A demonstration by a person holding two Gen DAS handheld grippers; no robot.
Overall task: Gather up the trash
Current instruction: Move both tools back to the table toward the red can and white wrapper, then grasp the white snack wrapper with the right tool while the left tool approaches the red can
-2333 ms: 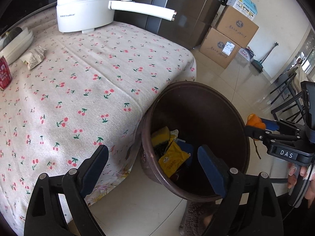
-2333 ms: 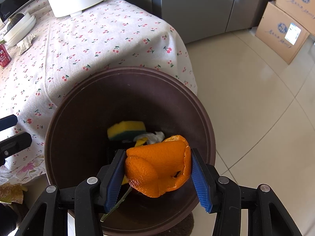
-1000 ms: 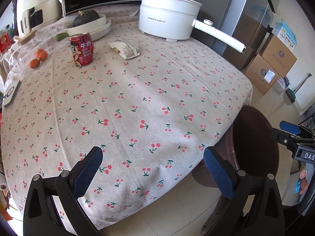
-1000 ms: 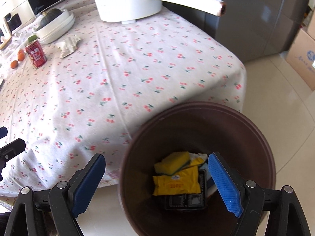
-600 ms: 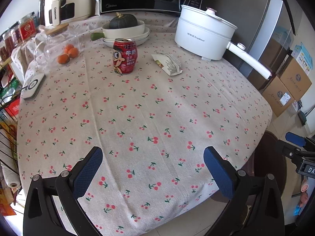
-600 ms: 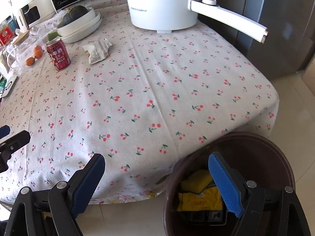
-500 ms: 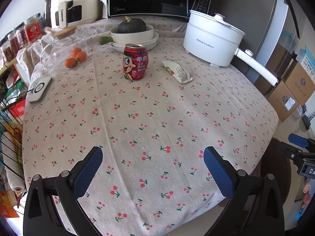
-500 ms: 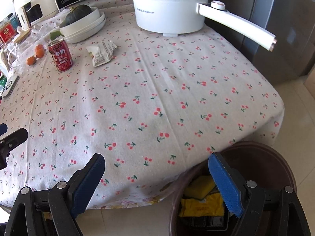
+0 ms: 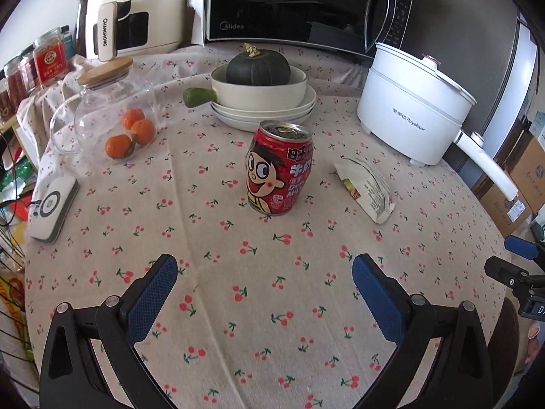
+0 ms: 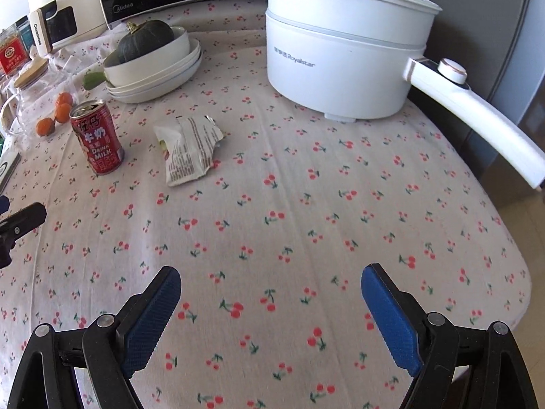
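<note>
**A:** So where is everything being seen right now? Both claws are being held over the cherry-print tablecloth (image 9: 272,293). The left gripper (image 9: 265,289) is being kept spread wide with nothing between its blue pads, and the right gripper (image 10: 270,303) is being held just as wide, also empty.

**B:** And the trash? The red milk can (image 9: 278,170) is being shown standing upright straight ahead of the left claw, well beyond its fingertips. The crumpled wrapper (image 9: 366,184) is being seen lying flat ahead and to the right of it, near the can but apart.

**A:** From the right claw, the same wrapper (image 10: 189,148) is being seen ahead and to the left, with the can (image 10: 97,136) further left still.

**B:** The white electric pot (image 10: 344,51) is being shown far ahead of the right claw, its handle sticking out to the right.
</note>
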